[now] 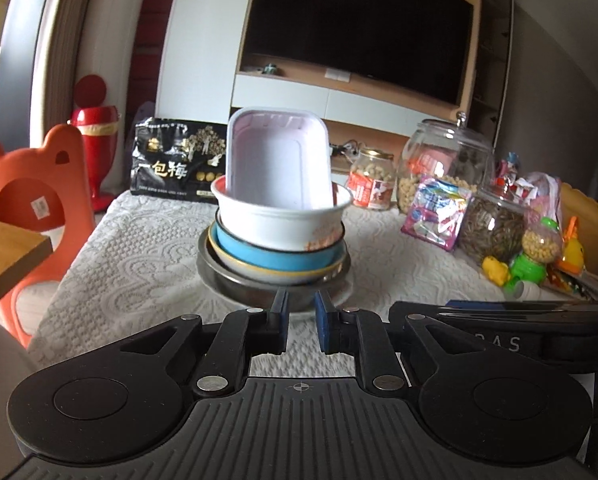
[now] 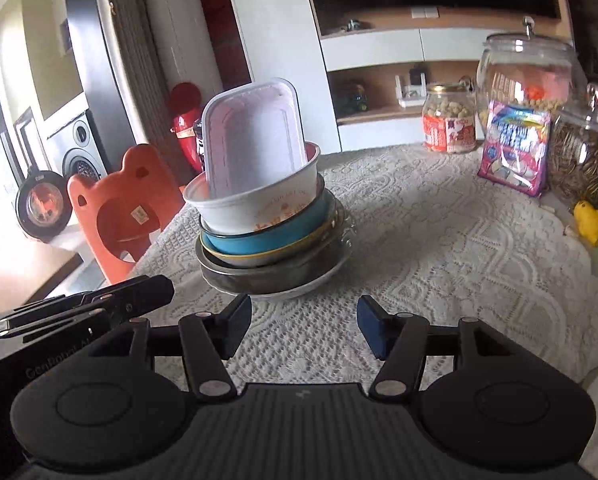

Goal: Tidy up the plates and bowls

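The left gripper has its blue-padded jaws drawn nearly together with nothing between them, its tips just short of the stack of dishes on the lace tablecloth. The right gripper stands with jaws apart and empty, also just in front of the stack and a little to its right. The stack is the landmark here: a white plate at the bottom, a steel pan on it, then a yellow-rimmed dish, a blue bowl and a white paper bowl with orange print too blurred to read. A pink rectangular tray stands in that top bowl almost on end, long axis nearly upright, hollow side facing the left wrist camera. Behind the stack to the left lies a black bag lettered "一包梅"; an orange bear-shaped chair is further left, off the table. To the right of the stack are a labelled snack jar, a big lidded glass jar, a pink sweet packet, a jar of what may be seeds and small plastic toys. The cloth between both grippers and the stack is bare.
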`<action>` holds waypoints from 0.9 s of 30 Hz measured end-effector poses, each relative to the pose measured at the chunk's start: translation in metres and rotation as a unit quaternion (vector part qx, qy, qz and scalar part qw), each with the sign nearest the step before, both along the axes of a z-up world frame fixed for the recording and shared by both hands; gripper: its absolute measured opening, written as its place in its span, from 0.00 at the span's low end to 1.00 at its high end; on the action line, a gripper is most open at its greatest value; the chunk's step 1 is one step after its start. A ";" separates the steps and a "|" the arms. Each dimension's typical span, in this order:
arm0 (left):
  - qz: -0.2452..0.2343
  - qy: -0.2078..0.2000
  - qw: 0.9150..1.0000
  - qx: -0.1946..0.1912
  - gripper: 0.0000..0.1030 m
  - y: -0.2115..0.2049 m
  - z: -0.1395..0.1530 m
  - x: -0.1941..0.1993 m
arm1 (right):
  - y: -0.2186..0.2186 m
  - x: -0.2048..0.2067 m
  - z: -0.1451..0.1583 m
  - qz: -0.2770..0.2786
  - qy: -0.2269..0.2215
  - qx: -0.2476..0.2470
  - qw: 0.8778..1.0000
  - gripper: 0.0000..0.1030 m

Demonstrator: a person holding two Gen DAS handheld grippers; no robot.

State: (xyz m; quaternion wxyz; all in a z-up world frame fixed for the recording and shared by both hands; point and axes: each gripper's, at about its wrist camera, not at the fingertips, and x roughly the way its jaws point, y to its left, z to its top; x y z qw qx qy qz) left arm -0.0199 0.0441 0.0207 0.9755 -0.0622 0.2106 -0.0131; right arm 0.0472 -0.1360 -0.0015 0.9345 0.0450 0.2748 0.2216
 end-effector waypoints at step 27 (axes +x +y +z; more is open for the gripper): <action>0.018 0.022 0.999 0.031 0.17 -0.009 -0.007 -0.016 | 0.006 -0.035 -0.010 -0.008 -0.057 -0.024 0.998 0.58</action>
